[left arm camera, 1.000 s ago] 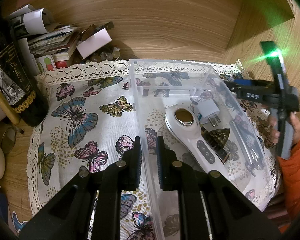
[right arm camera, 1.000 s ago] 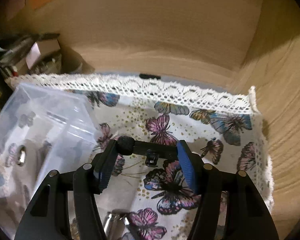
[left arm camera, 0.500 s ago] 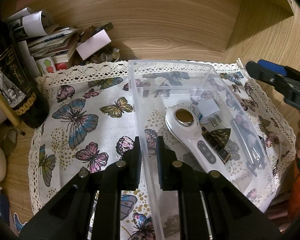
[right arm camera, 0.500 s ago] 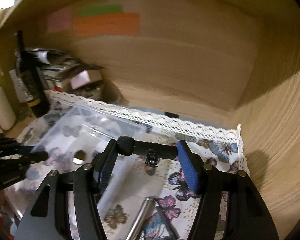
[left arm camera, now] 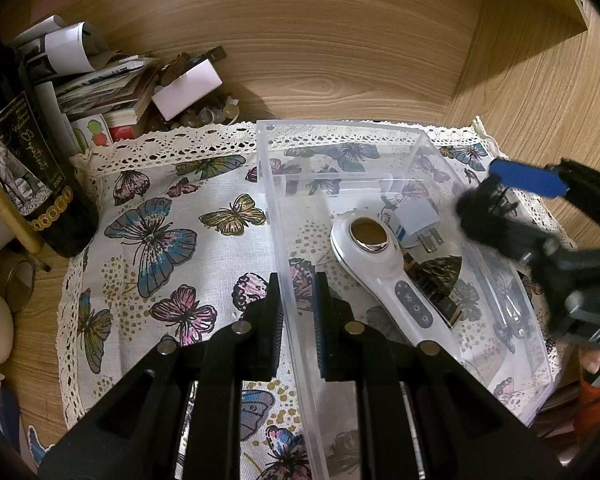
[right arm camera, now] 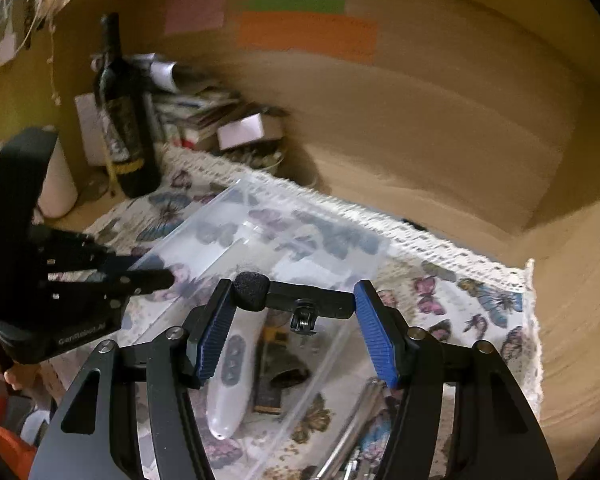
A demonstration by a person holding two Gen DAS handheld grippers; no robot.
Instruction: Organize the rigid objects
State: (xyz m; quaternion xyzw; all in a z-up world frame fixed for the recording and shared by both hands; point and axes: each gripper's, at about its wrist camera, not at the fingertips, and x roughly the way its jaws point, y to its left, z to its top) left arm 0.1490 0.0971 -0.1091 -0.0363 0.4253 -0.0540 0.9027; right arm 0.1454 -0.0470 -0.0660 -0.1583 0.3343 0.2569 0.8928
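A slim black bar with a round foam tip at one end and a small metal clip at its middle (right arm camera: 296, 300) is held crosswise between the blue ribbed pads (right arm camera: 374, 336) of the right gripper (right arm camera: 296, 334), whose fingers are spread wide to span its length. It is poised above the clear rectangular plastic bin (left arm camera: 276, 216), which rests on the butterfly-printed cloth with lace edging (left arm camera: 156, 236). Inside the bin are seen a white handheld device with a gold oval head and grey buttons (left arm camera: 380, 264), a pale grey plug adapter with metal prongs (left arm camera: 418, 224), a dark folded fan-shaped object (left arm camera: 436, 276) and a clear tube along the far wall (left arm camera: 508, 304).

The left wall of the bin is pinched between the nearly closed fingers of the left gripper (left arm camera: 298, 304), so the bin is judged to be steadied for the drop.

The step in hand is taken to be placing the bar in the bin. It is best lowered into the bare floor at the bin's far end, beyond the adapter, with the bar turned parallel to the long walls so that neither end is caught on a rim. The fingers should be opened only once the bar is low, since the bar is held by its ends and could roll or tip. The left grip should be kept firm throughout.

A dark wine bottle (left arm camera: 28, 152) and a pile of papers (left arm camera: 100, 80) stand well apart, beyond the cloth's left edge.
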